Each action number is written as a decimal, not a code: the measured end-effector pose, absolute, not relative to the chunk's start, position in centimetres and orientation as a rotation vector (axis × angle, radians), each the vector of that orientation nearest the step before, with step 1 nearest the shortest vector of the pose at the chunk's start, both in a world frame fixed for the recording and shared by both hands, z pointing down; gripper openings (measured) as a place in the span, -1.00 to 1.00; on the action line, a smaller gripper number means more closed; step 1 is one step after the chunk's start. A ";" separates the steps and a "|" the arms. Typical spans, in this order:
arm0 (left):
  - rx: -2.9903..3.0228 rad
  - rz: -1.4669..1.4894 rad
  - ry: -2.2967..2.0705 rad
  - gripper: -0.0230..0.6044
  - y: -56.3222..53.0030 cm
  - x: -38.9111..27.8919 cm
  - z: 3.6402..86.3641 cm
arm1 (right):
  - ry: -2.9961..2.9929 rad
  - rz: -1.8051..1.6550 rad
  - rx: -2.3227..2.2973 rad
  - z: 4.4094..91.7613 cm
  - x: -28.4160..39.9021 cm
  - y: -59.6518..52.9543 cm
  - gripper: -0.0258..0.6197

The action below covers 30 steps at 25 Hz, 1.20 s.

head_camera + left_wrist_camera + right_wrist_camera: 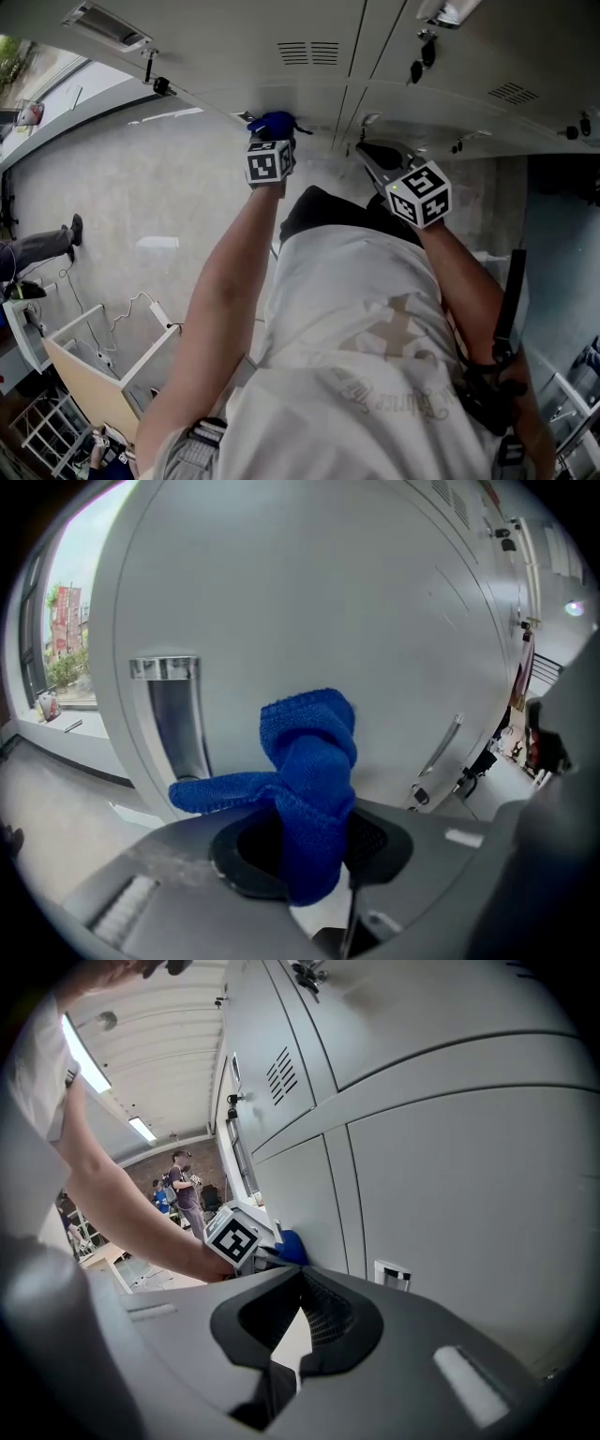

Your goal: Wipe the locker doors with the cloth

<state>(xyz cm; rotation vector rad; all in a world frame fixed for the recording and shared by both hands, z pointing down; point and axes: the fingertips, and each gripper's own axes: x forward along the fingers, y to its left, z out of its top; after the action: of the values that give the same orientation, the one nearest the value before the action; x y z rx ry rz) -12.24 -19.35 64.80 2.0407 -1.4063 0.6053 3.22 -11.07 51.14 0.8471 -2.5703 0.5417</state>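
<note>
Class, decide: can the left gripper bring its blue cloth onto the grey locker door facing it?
Probably yes. The left gripper is shut on the blue woven cloth, close before the grey metal locker door, with nothing between them.

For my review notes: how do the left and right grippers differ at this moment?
The left gripper has its claw shut on the blue cloth, while the right gripper has its claw shut on nothing. The left gripper faces a locker door head-on. The right gripper looks along the lockers, towards the left gripper. Both are close to the lockers, and each carries a marker cube.
</note>
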 end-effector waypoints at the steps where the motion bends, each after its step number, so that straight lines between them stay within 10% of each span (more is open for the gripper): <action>1: 2.054 0.603 -1.395 -0.53 -19.3 -11.4 64.8 | -2.567 0.541 0.844 51.4 3.4 -11.1 -0.90; 30: 2.307 0.509 -1.170 -0.53 -17.2 2.4 67.7 | -2.481 0.628 0.583 57.6 5.1 -8.4 -0.90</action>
<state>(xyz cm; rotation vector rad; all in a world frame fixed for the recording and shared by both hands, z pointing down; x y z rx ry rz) 2.44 -17.23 67.73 2.3069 -1.1704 0.5085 5.07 -8.42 57.62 0.5834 -2.4810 0.6277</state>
